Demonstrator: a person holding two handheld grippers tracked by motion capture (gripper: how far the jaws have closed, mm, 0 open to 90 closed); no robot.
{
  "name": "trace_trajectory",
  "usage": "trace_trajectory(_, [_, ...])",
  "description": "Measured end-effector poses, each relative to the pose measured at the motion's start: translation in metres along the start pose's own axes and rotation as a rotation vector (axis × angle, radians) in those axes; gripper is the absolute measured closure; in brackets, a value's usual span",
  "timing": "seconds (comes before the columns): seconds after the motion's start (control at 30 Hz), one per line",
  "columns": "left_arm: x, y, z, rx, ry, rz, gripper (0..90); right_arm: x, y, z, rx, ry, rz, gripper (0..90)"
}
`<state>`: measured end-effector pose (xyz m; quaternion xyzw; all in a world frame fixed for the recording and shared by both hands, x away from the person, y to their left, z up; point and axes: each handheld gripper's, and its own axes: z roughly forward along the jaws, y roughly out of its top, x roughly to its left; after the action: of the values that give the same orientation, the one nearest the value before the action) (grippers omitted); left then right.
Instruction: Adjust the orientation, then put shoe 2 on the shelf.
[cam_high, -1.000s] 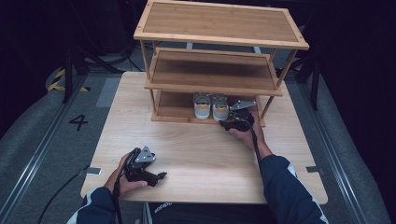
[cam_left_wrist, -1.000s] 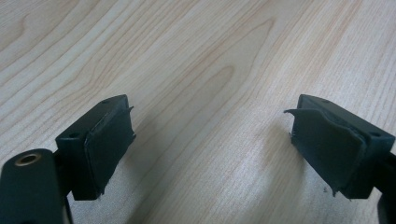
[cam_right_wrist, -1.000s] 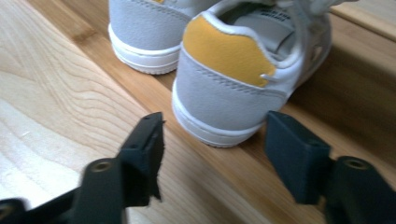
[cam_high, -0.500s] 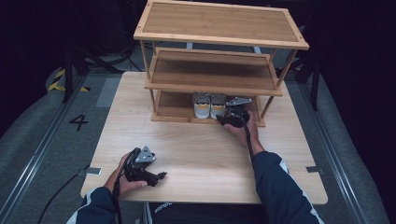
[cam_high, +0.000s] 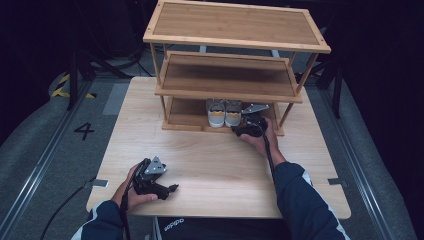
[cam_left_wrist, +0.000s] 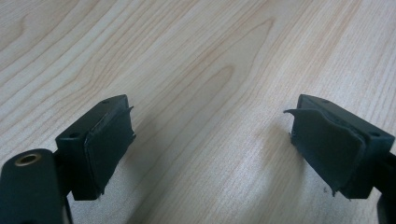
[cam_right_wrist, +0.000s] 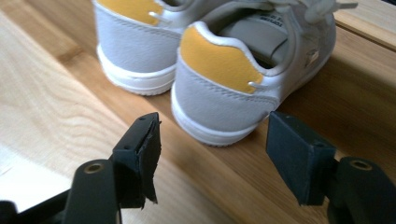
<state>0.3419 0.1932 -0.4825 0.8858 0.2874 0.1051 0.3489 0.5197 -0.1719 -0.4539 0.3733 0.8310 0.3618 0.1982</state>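
Your right gripper (cam_right_wrist: 212, 154) jaws have just been opening, empty, behind the small grey, yellow-heeled shoe (cam_right_wrist: 224, 88); shoe released, left gripper (cam_left_wrist: 210, 144) open.

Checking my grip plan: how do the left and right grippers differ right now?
The left gripper rests low over bare table near the front edge; the right gripper sits at the rack's bottom shelf, facing the nearer shoe's heel. The right's fingers have just been opening. Both are open, holding nothing.
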Motion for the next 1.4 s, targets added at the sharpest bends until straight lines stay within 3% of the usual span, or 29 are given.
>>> trace_trajectory(0.2, [0.000,0.000,-0.001,0.003,0.001,0.000,13.1,0.004,0.002,-0.016,0.046,0.021,-0.079,31.6])
trace_trajectory(0.43, [0.000,-0.001,-0.001,0.004,0.001,0.002,13.2,0.006,-0.005,-0.034,0.083,0.029,-0.122,30.4])
trace_trajectory(0.53, [0.000,-0.001,-0.001,0.003,0.001,0.001,13.2,0.006,-0.008,-0.046,0.103,0.023,-0.178,29.0])
trace_trajectory(0.6, [0.000,-0.001,-0.001,0.003,0.003,0.002,13.2,0.004,-0.013,-0.055,0.107,0.043,-0.188,28.8])
trace_trajectory(0.83, [-0.001,-0.002,-0.002,-0.003,0.009,-0.007,13.2,0.001,-0.033,-0.083,0.129,0.046,-0.242,27.8])
trace_trajectory(1.07, [-0.001,-0.002,-0.002,-0.004,0.012,-0.010,13.2,-0.001,-0.055,-0.100,0.142,0.041,-0.261,27.8])
trace_trajectory(1.4, [-0.001,-0.003,-0.002,-0.005,0.013,-0.012,13.2,0.001,-0.076,-0.121,0.109,0.046,-0.252,27.3])
